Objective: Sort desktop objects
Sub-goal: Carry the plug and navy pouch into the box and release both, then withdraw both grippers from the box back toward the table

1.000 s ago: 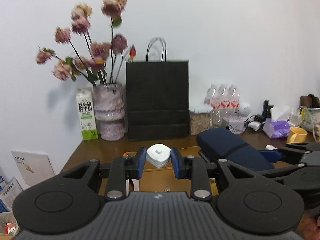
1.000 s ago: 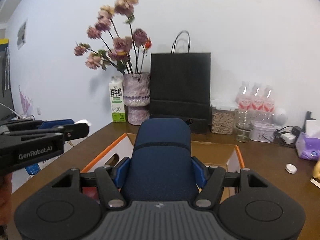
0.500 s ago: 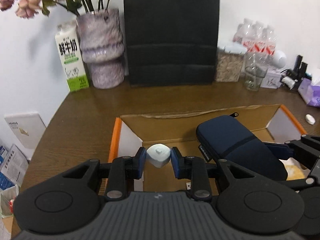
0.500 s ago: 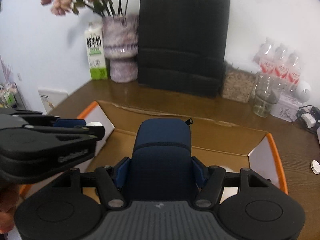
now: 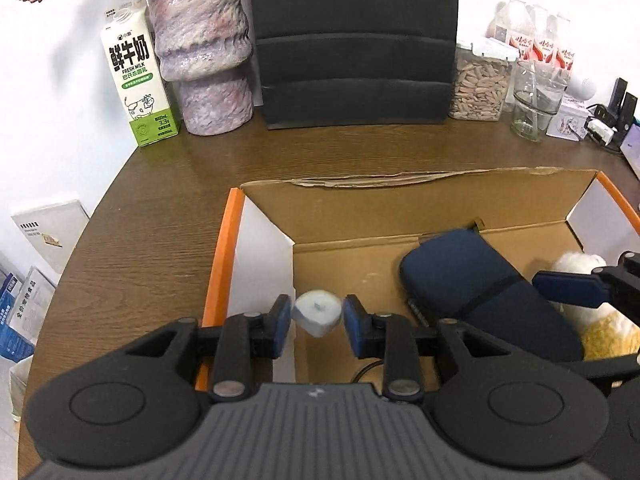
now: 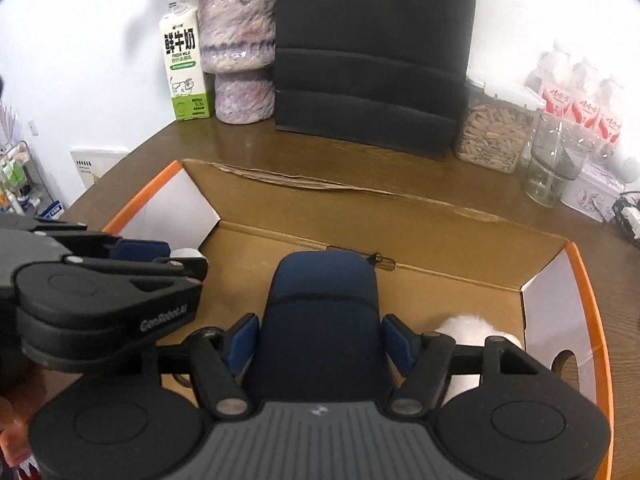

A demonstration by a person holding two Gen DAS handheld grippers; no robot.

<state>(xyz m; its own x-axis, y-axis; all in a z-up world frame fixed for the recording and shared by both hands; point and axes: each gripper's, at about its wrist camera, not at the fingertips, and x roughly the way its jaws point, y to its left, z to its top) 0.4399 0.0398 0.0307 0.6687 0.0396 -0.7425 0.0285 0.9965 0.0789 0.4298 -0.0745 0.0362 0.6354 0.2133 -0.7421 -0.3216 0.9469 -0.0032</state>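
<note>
Far to the left and ahead of the left gripper's (image 5: 316,316) jaws, a milk carton (image 5: 136,76) is standing on the brown surface (image 5: 152,208) against the wall, with a mottled purple vase (image 5: 204,48) just beside it. Straight ahead of those jaws, a black paper bag (image 5: 354,40) is standing at the back of the surface.

The left jaws are sitting narrow, and a small white adapter (image 5: 317,312) is showing between their blue pads (image 5: 280,322); a thin gap is appearing on each side, so I cannot tell whether they are pressing it. Adapter and jaws are hanging over the near left corner of an open cardboard box (image 5: 400,204) with an orange rim.

To the right of the left jaws, inside the box, a navy blue case (image 6: 320,312) is being clamped by the right gripper (image 6: 320,340), whose jaws are spread wide around its sides. The case is pointing forward from those jaws, toward the box's far wall. Just right of the right jaws, a white fluffy toy (image 6: 472,328) is lying in the box.

Ahead and to the right of both jaws, a clear jar of seeds (image 5: 478,80), a glass cup (image 5: 534,108) and bottled water (image 5: 532,36) are standing along the wall.
</note>
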